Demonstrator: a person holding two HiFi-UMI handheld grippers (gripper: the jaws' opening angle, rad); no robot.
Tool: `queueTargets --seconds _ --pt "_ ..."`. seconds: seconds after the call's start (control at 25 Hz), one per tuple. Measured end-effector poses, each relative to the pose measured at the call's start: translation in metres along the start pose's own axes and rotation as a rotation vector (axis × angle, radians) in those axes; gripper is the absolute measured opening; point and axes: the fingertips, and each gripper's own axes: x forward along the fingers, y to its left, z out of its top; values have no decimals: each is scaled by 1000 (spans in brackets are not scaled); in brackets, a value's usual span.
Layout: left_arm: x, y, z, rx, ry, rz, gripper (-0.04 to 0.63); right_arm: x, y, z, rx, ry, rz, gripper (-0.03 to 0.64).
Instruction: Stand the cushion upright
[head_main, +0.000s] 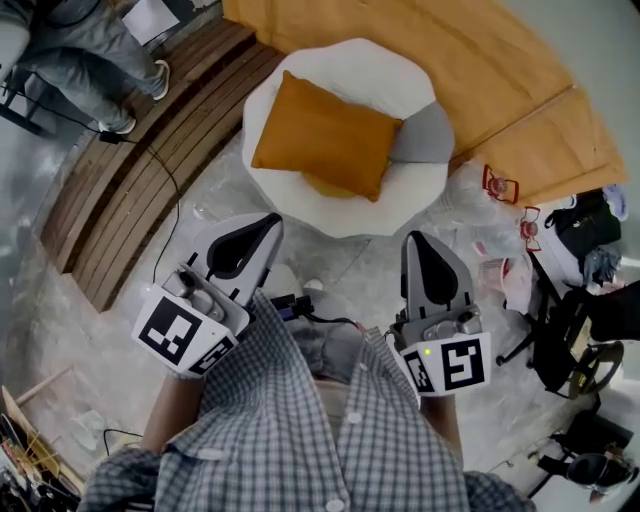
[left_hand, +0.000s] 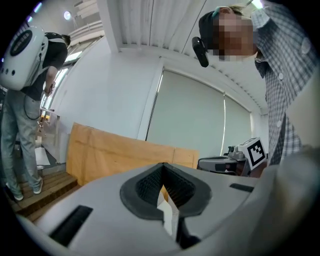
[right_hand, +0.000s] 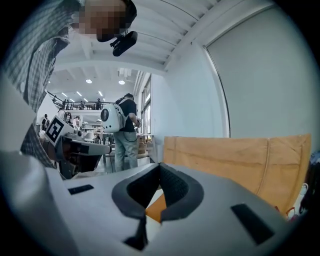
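tho jaws sit shut, cushion (head_main: 325, 135) lies ahead.

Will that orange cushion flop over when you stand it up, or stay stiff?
Probably soft: the cushion looks plump with rounded edges, so it should squash when pinched and feel light. Stood on edge on the white seat, it may topple unless leaned against something.
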Motion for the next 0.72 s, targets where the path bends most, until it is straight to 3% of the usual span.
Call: queueTargets --seconds 0.4,0.72 --pt "16 28 -2 -22 8 32 8 24 -9 -12 17 45 8 6" --pt "59 84 -3 -64 13 44 8 89 -30 -12 -3 83 24 6"
